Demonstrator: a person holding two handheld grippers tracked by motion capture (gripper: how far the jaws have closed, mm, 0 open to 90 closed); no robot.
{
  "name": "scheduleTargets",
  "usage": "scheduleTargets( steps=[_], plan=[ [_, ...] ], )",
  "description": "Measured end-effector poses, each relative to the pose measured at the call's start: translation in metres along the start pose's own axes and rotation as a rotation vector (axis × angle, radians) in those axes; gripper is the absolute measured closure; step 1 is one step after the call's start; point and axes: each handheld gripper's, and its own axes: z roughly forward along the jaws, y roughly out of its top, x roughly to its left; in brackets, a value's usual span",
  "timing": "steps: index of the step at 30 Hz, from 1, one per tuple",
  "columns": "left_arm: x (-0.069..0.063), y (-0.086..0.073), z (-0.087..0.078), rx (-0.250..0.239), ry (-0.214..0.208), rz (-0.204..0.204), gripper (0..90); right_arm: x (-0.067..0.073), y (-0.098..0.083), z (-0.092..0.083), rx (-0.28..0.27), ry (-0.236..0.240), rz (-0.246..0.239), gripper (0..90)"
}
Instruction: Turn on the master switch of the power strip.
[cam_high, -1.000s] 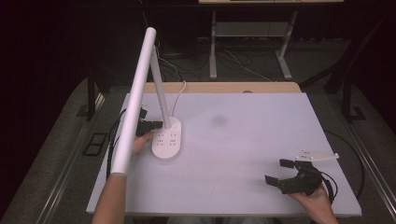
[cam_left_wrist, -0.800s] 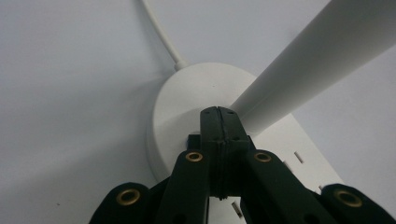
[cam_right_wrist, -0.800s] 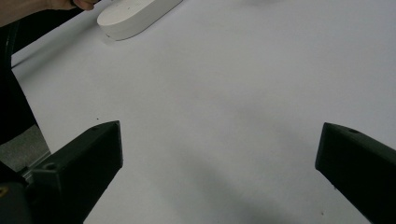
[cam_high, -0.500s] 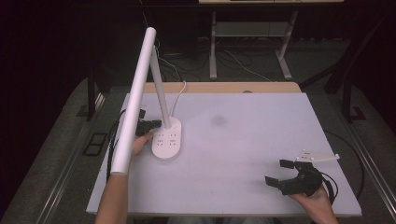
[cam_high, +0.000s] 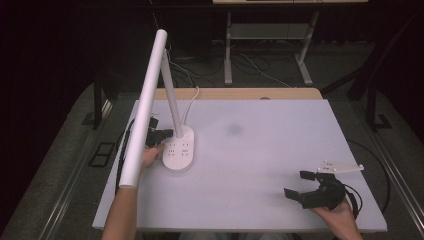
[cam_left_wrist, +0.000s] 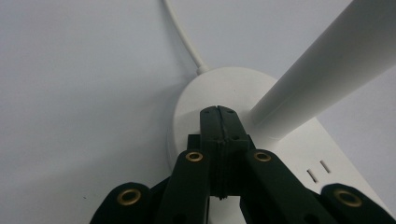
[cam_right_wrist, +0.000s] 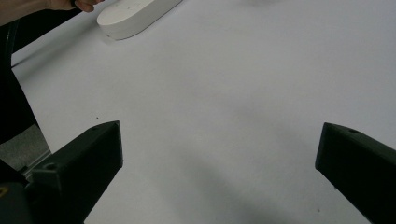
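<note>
- Left gripper (cam_left_wrist: 218, 112): jaws pressed fully together, holding nothing, tips resting on the lamp base (cam_high: 178, 150) beside the stem foot (cam_left_wrist: 275, 122).
- Likely pressing a control there; best done straight down, lightly, without sliding into the stem.
- Right gripper (cam_high: 302, 186): jaws wide apart, empty, near the table's (cam_high: 260, 150) front right corner.
- Lamp at the left side; long head (cam_high: 145, 107) overhanging the left edge.
- Wide bare tabletop between both hands.

White desk lamp (cam_high: 178, 150): oval base on table's left, arm tilted.
</note>
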Motion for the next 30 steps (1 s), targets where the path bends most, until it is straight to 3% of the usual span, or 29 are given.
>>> scheduleTargets(
  steps=[6,18,24,30],
  plan=[
    [0.001,0.001,0.000,0.006,-0.007,-0.020,90.0,-0.001,0.000,-0.001,0.004,0.001,0.011,0.1],
    [-0.002,0.006,-0.002,0.008,0.017,0.009,90.0,-0.001,0.000,-0.001,0.003,-0.003,0.013,0.2],
    [0.003,0.006,-0.003,0.009,-0.002,-0.011,90.0,-0.003,0.000,-0.001,0.000,-0.005,0.015,0.1],
    [0.008,0.009,-0.012,-0.026,-0.004,-0.024,90.0,-0.003,-0.001,-0.001,-0.002,-0.008,0.019,0.1]
  ],
)
